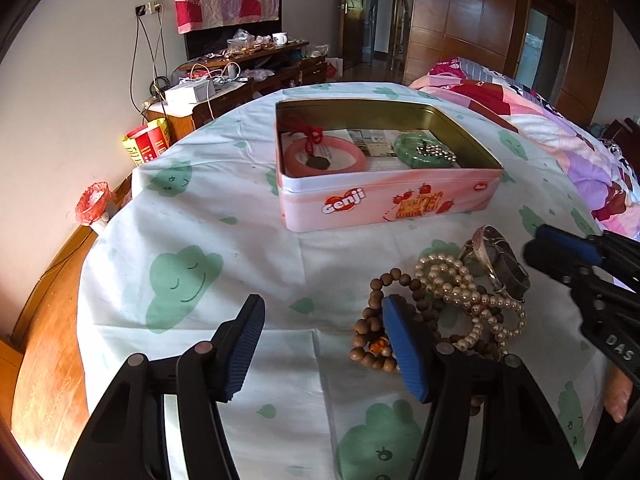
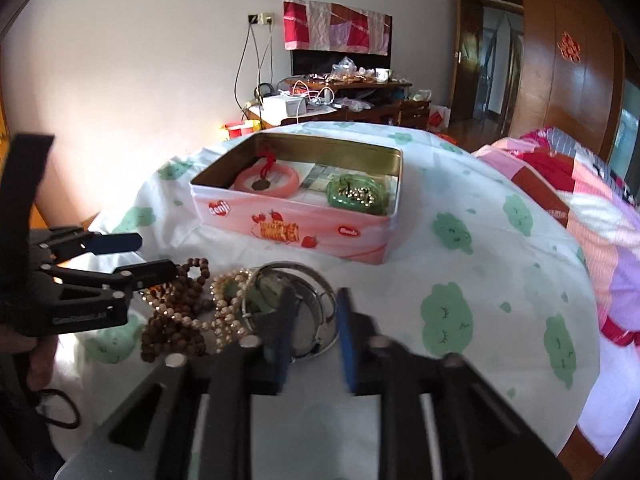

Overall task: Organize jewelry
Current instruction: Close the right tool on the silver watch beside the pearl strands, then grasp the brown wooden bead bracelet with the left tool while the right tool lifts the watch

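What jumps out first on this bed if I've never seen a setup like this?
An open pink Genji biscuit tin sits mid-bed, holding a pink bangle and a green bangle. In front lies a tangled heap: brown wooden beads, cream pearl strands, a metal watch. Black blue-padded left gripper and right gripper flank it.

A home bedroom — a quilt-covered bed (image 1: pixel 532 120), wooden wardrobe (image 1: pixel 480 20) and what looks like a cluttered dresser (image 1: pixel 240 80).

An open pink tin (image 2: pixel 304 232) sits on a cloud-print sheet (image 2: pixel 472 280), holding a pink bangle (image 2: pixel 266 180). Near it lies a heap of wooden beads (image 2: pixel 180 312), pearls (image 2: pixel 224 300) and a metal watch (image 2: pixel 308 300). The right gripper (image 2: pixel 314 340) stands parted over the watch.
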